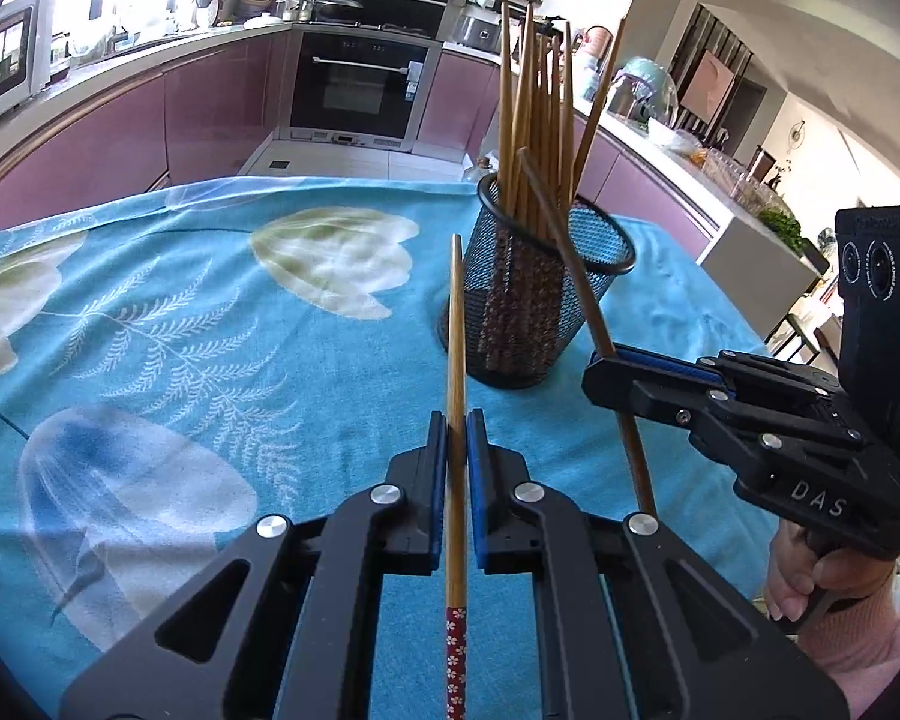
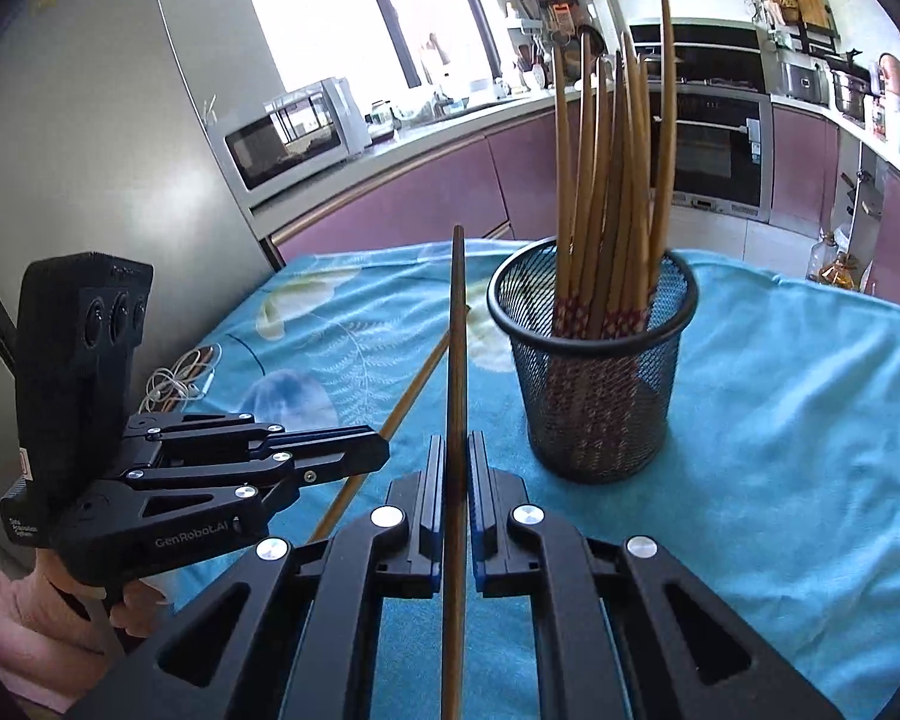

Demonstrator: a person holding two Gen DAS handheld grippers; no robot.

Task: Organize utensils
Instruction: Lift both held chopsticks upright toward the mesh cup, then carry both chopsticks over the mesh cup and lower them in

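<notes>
While each gripper holds a single chopstick, the mesh cup (image 1: 534, 300) stands on the desk (image 1: 210, 312) just beyond them, already packed with upright chopsticks (image 1: 540, 102). The left gripper (image 1: 457, 450) has its fingers closed tight on a lighter chopstick (image 1: 456, 324), which runs straight forward with its patterned end back toward the hand. The right gripper (image 2: 457, 480) is likewise clamped on a darker chopstick (image 2: 457, 324), its tip pointing at the cup's near-left rim; from the left view that stick leans across the front of the cup.

Both sticks are held close together, near one another and the cup. I judge the main risk is crowding: if both go in at once, they could knock against each other or against the bundle. A tip that catches the rim or the mesh could tip the light cup over and spill everything. Earphone wires (image 2: 180, 378) lie on the far left of the cloth, well clear.
</notes>
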